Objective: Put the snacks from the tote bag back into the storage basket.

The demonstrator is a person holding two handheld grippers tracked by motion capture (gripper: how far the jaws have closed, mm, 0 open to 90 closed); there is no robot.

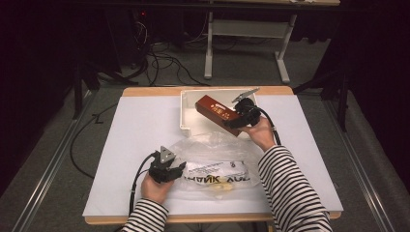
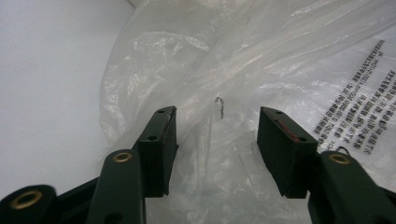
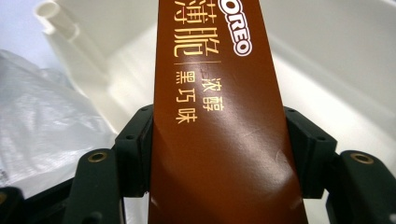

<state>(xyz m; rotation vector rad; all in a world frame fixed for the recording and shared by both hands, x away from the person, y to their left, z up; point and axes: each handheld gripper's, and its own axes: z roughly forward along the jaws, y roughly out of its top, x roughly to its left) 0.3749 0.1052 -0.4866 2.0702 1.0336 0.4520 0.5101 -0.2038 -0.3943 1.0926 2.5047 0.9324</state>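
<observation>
Brown Oreo box (image 3: 219,130) clamped in right hand-held gripper (image 1: 240,117), tilted over white tray (image 1: 189,116) rim. Clear plastic bag (image 1: 212,166) flat on tabletop (image 1: 130,145); left hand-held gripper (image 2: 217,144) jaws apart over bag film. Box lettering legible in right gripper view.

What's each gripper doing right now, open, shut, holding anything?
Left gripper: open, jaws apart over the clear plastic bag, gripping nothing.
Right gripper: shut on the brown Oreo box, held over the white tray.
</observation>
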